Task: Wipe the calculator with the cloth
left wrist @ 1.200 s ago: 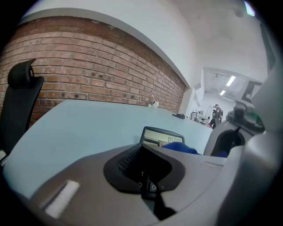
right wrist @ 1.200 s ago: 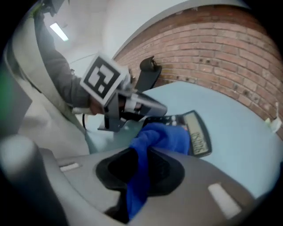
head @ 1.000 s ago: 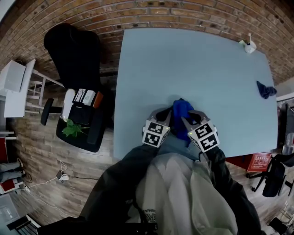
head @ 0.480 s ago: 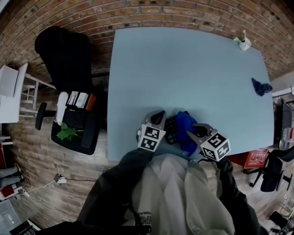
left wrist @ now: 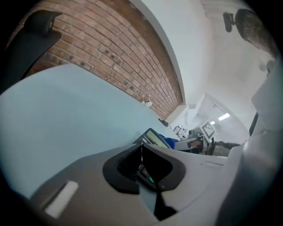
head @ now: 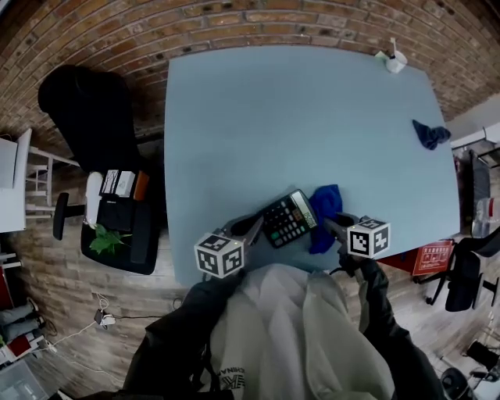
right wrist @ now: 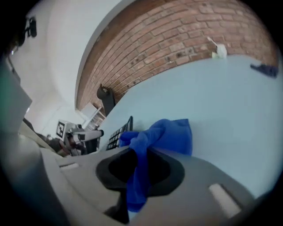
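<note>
Left gripper jaws are seemingly pinching the calculator edge, steadying it; right gripper jaws are clamping cloth beside it, for wiping.

I note a pale blue table against a brick wall. Small white object at its far corner; dark rag near the right edge. Black chair stands left, on wood floor.

Near table edge: calculator, left hand-held gripper at its left, cloth at its right.
</note>
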